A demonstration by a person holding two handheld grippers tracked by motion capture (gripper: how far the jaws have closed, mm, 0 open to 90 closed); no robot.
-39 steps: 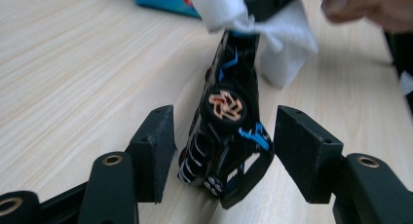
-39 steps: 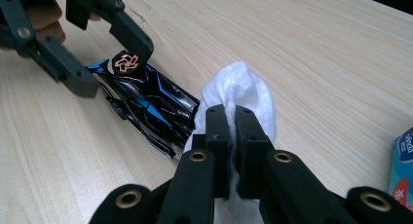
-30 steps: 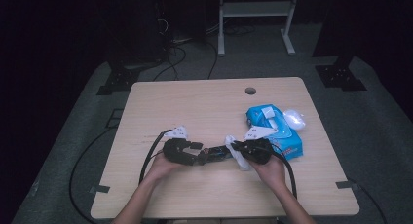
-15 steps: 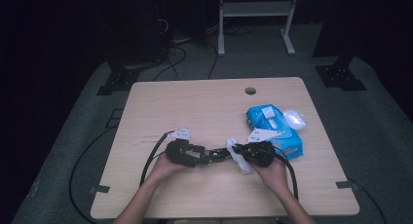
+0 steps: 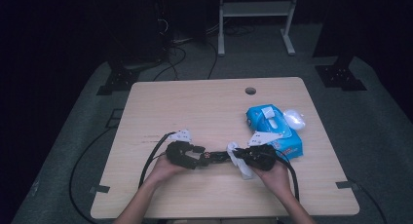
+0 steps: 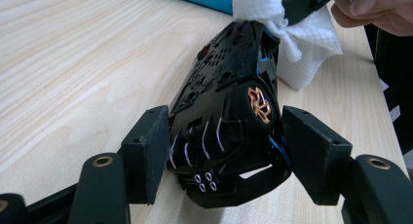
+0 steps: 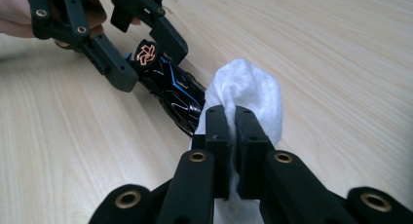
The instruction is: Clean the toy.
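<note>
A black toy car [image 6: 224, 102] with blue trim and copper wheels is turned so its underside shows, tail toward my left gripper [image 6: 221, 151]. The left jaws have just been opening a little, and both pads [image 6: 151, 151] still lie against the car's sides. In the high view the car [image 5: 214, 157] spans the gap between the left gripper [image 5: 202, 156] and the right gripper [image 5: 238, 158]. My right gripper [image 7: 231, 119] is shut on a wad of white tissue [image 7: 248, 87], which presses against the car's nose [image 7: 180, 100].
A blue tissue pack [image 5: 272, 129] lies just behind the right hand, with a white rounded object [image 5: 294, 119] beside it. The wooden table [image 5: 195, 107] has a cable hole [image 5: 250, 90] near its far edge. Cables trail off the table's left side.
Both hands have stayed near the front middle of the table. The left jaws stand slightly wider around the car. The tissue remains against the car's front.
</note>
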